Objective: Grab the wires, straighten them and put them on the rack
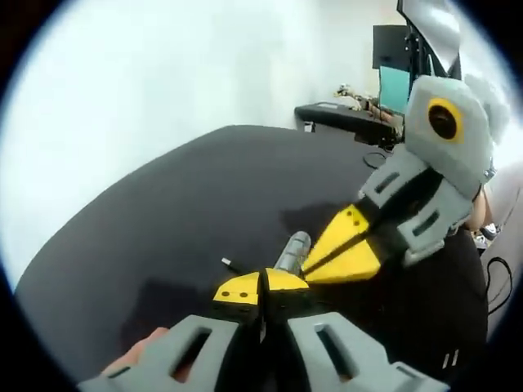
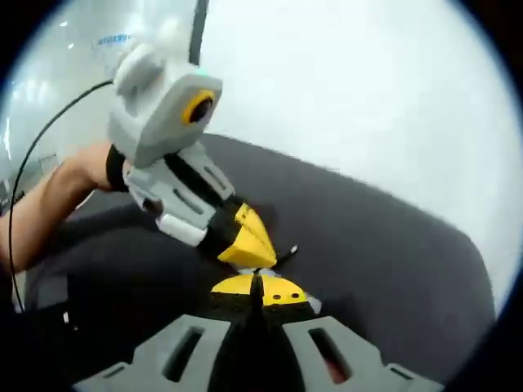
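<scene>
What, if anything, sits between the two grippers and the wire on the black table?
Nothing visible does. The left gripper and the right gripper both meet at the wire's silver connector end on the black table, jaws closed around it. No rack can be made out, so the path onward cannot be judged.

We see a black table (image 1: pixel 188 204) with a rounded edge against a white wall. On it, near the middle, lies a short grey metal plug (image 1: pixel 292 249), and just beside that plug a thin wire end (image 1: pixel 228 263).
</scene>
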Available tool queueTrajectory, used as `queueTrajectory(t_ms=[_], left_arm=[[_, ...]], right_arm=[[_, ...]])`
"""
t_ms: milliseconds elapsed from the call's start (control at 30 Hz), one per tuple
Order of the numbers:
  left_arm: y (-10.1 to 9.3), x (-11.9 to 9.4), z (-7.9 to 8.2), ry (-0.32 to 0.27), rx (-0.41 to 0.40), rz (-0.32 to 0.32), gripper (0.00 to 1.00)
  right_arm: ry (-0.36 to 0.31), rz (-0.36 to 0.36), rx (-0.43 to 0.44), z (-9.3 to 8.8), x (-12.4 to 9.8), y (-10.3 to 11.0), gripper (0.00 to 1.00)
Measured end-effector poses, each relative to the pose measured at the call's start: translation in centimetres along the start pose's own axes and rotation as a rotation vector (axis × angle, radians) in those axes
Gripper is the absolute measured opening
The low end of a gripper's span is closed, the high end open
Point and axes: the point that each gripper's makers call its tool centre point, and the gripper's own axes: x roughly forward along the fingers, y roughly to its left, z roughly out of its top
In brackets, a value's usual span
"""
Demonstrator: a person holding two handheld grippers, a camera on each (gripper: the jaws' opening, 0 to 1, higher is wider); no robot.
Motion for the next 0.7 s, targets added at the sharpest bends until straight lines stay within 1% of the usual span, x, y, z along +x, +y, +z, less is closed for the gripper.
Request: queueTrajectory(t_ms=[33,67,133,167,200,233,267,300,333,367,400,433,467,500,533,567,600,633,667,700], left_arm=[[-0.1,0.0,0.0,-0.003,-0.001,-0.001,0.03],[-0.2,-0.1,0.0,-0.016,-0.005,-0.008,0.03],[-0.3,-0.1,0.2,-0.071,-0.056,-0.032,0.04],[-0.3,-0.3,0.3,-0.098,-0.065,-0.046,0.04],[0.2,-0.8,0.4,-0.119,-0.069,-0.029,0.04],[0.6,-1.3,1.1,-0.174,-0.105,-0.020,0.04],[0.5,-2.0,1.7,-0.212,-0.130,-0.035,0.04],[0.5,-2.6,2.2,-0.247,-0.169,-0.037,0.04],[0.6,-2.9,2.1,-0.243,-0.162,-0.023,0.04],[0.7,-2.9,2.1,-0.243,-0.141,0.001,0.04],[0.8,-2.8,2.0,-0.242,-0.130,0.013,0.04],[0.7,-2.4,1.9,-0.231,-0.121,0.023,0.04],[0.7,-2.0,1.5,-0.206,-0.114,0.026,0.04],[0.7,-1.6,0.7,-0.160,-0.107,0.023,0.04],[0.7,-1.1,0.2,-0.123,-0.083,0.032,0.04],[0.8,-0.6,-0.1,-0.106,-0.061,0.042,0.04],[0.7,-0.1,-0.2,-0.096,-0.057,0.045,0.04],[0.7,-0.2,0.1,-0.117,-0.060,0.039,0.04],[0.9,-0.1,0.3,-0.116,-0.072,0.037,0.04],[0.9,-0.1,0.3,-0.113,-0.073,0.036,0.04]], right_arm=[[0.016,0.003,0.034,-0.3,0.2,-0.2,0.00],[0.023,0.000,0.036,-0.4,0.4,-0.3,0.00],[0.034,-0.017,0.030,-1.0,0.9,-0.4,0.00],[0.044,-0.022,0.032,-1.3,1.1,-0.6,0.00],[0.043,-0.028,0.040,-1.4,1.0,-0.8,0.00],[0.032,-0.035,0.061,-1.2,0.9,-1.1,0.00],[-0.021,-0.039,0.109,-0.2,0.5,-1.2,0.00],[-0.048,-0.025,0.144,0.6,0.3,-1.3,0.00],[-0.059,-0.008,0.144,0.9,0.4,-1.1,0.00],[-0.053,-0.006,0.136,0.8,0.4,-1.0,0.00],[-0.033,0.004,0.122,0.8,1.3,-1.2,0.00],[-0.016,0.007,0.107,0.4,1.6,-1.0,0.00],[-0.015,0.010,0.105,0.2,1.8,-0.8,0.00],[0.011,0.019,0.101,-0.5,1.7,-0.6,0.00],[0.014,0.019,0.092,-0.8,1.8,-0.5,0.00],[0.015,0.017,0.087,-0.8,1.9,-0.5,0.00],[0.022,0.008,0.076,-0.9,2.1,-0.6,0.00],[0.046,-0.014,0.058,-1.4,2.1,-0.9,0.00],[0.044,-0.010,0.045,-1.5,2.1,-0.7,0.00],[0.033,-0.005,0.041,-1.3,2.0,-0.8,0.00]])
